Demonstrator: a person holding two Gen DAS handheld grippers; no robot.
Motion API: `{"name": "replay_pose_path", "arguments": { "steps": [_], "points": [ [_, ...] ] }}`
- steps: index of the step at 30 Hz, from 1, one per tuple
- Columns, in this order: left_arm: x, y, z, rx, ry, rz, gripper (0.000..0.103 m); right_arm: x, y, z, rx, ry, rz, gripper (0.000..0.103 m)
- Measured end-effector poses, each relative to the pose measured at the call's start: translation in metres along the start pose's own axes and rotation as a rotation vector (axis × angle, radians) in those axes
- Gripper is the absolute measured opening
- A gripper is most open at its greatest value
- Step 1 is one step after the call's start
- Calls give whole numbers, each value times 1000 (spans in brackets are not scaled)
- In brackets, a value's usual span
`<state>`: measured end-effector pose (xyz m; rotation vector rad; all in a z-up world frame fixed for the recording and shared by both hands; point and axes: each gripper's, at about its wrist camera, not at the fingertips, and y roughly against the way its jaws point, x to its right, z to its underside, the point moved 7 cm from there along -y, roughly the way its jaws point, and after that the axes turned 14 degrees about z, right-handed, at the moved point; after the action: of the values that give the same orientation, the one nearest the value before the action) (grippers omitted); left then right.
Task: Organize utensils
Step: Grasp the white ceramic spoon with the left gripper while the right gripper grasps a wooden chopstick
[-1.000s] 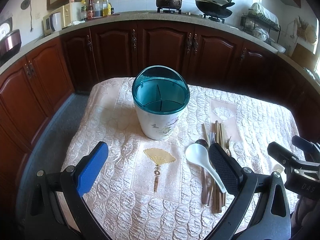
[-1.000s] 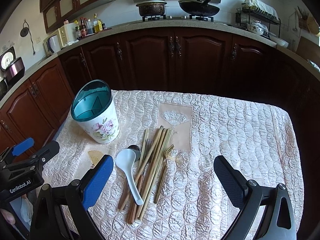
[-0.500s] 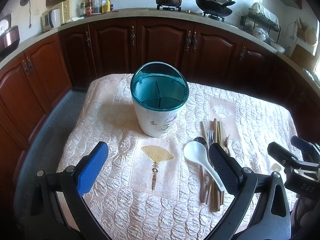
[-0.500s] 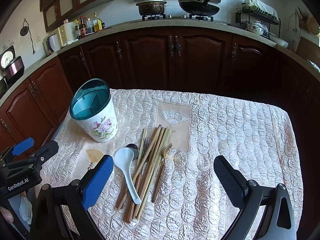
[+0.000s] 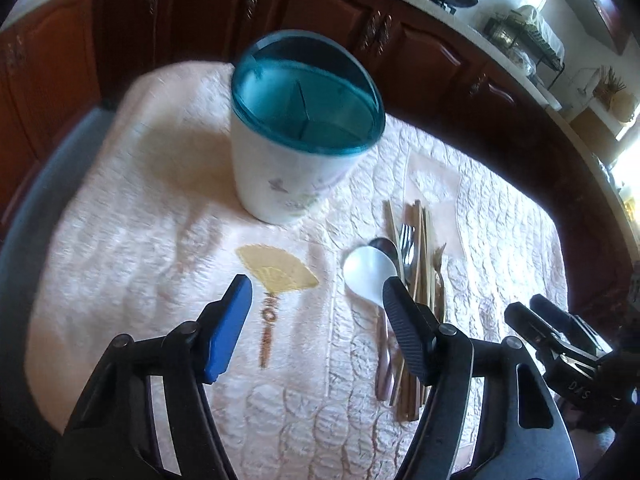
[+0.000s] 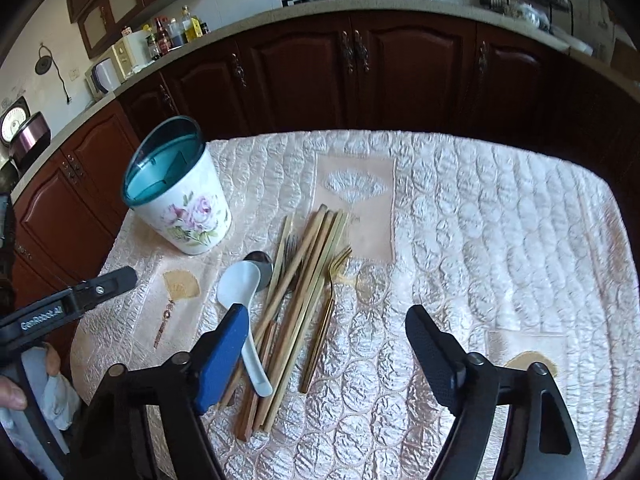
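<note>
A white floral utensil holder (image 6: 180,196) with a teal divided rim stands on the quilted table cloth; it also shows in the left wrist view (image 5: 300,128). Right of it lies a pile of utensils: a white ceramic spoon (image 6: 244,300) (image 5: 370,274), a metal spoon (image 6: 262,266), wooden chopsticks (image 6: 296,300) (image 5: 420,264), a dark fork (image 6: 290,246) and a gold fork (image 6: 326,312). My left gripper (image 5: 318,292) is open and empty, above the cloth just left of the pile. My right gripper (image 6: 326,322) is open and empty, above the near end of the pile.
The table is covered by a pink quilted cloth (image 6: 480,240) with fan motifs. Dark wooden cabinets (image 6: 360,72) and a counter with a stove, pots and appliances surround the table on the far and left sides.
Both grippers have moved forward and down toward the table. The left wrist view has swung right and is blurred. The utensils and holder have not moved.
</note>
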<state>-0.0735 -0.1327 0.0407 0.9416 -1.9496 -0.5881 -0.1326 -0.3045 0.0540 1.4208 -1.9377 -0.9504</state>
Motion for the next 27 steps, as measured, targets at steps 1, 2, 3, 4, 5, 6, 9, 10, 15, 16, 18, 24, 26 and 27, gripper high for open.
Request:
{"name": "replay_pose_path", "arguments": {
  "steps": [1,2,3,4,5,6,9,10,15,16,18,24,26,27],
  "points": [
    [-1,-6,0,-11,3,8,68,1,-3,0,-6,-5,-5,78],
    [-1,-14,1,-21,4,19,68,3,-7,0,-13,-7,-11,77],
    [-1,-20,1,-26,3,26,68,3,-9,-1,-16,-6,-13,77],
    [0,-26,0,-33,1,34,68,4,-12,-1,-22,-6,-19,75],
    [0,-33,0,-43,-4,40,68,4,-15,-2,-25,-5,-27,73],
    [0,-38,0,-51,-7,46,68,4,-17,-3,-31,-8,-37,72],
    [-1,-60,0,-87,-22,48,68,6,-25,-6,-41,-13,-44,71],
    [-2,-67,1,-101,-25,44,68,7,-27,-7,-44,-14,-49,70],
    [-4,-93,4,-148,-18,42,67,7,-40,-10,-66,-13,-66,66],
    [-3,-95,4,-147,-26,44,65,8,-43,-11,-72,-17,-68,66],
    [1,-101,4,-158,-44,51,44,8,-48,-13,-82,-23,-78,64],
    [11,-110,2,-186,-93,79,13,3,-57,-17,-104,-24,-105,58],
    [11,-105,2,-187,-86,98,10,-1,-58,-19,-102,-15,-107,57],
    [10,-101,1,-186,-84,107,7,-3,-59,-21,-102,-12,-109,57]
  ]
}}
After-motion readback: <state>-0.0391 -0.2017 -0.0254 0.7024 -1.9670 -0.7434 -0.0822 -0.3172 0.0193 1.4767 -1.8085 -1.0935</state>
